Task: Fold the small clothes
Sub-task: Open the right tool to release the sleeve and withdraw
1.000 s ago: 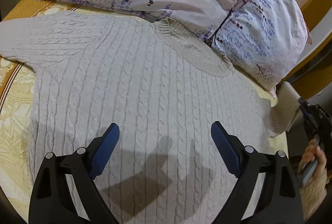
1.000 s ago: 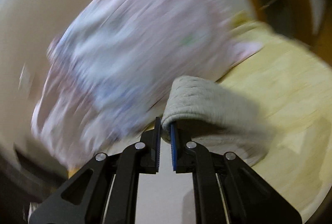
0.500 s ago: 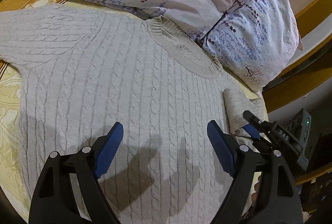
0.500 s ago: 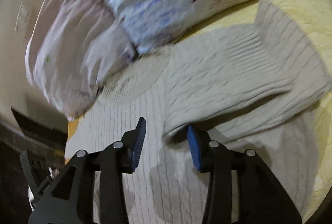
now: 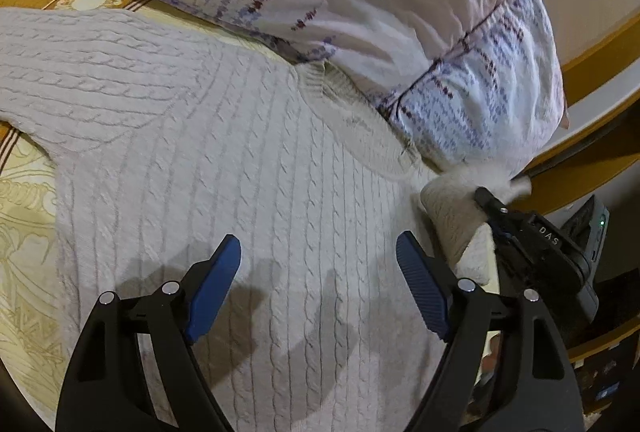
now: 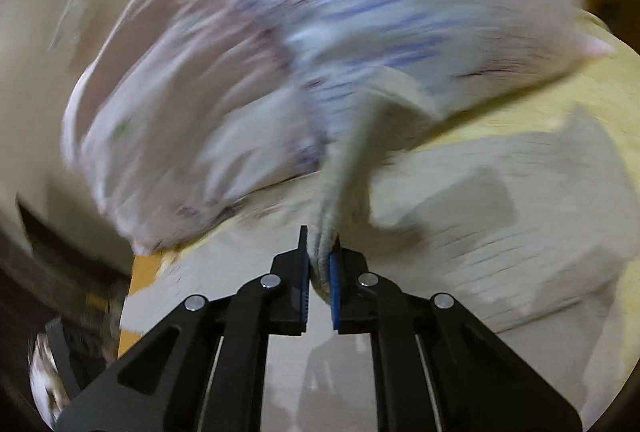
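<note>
A cream cable-knit sweater (image 5: pixel 240 151) lies flat on the yellow patterned bedspread (image 5: pixel 24 232), its neckline against the pillows. My left gripper (image 5: pixel 318 242) hovers over the sweater's body, its blue-padded jaws wide apart and closing slowly, with nothing pinched between them. My right gripper (image 6: pixel 320 244) is shut on the sweater's right sleeve (image 6: pixel 352 159), which rises from the pads in a narrow fold. In the left wrist view the right gripper (image 5: pixel 486 197) shows at the right edge, holding that sleeve (image 5: pixel 448 207) above the sweater's side. The right wrist view is blurred.
Two floral pillows (image 5: pixel 400 11) lean along the head of the bed, just past the sweater's collar; they fill the blurred top of the right wrist view (image 6: pixel 280 51). A wooden bed frame (image 5: pixel 592 67) runs behind them on the right.
The right gripper, shut on the sleeve a second ago, stood open beside it half a second ago and is now shut on it again, the sleeve raised. The left gripper's jaws narrowed slightly.
</note>
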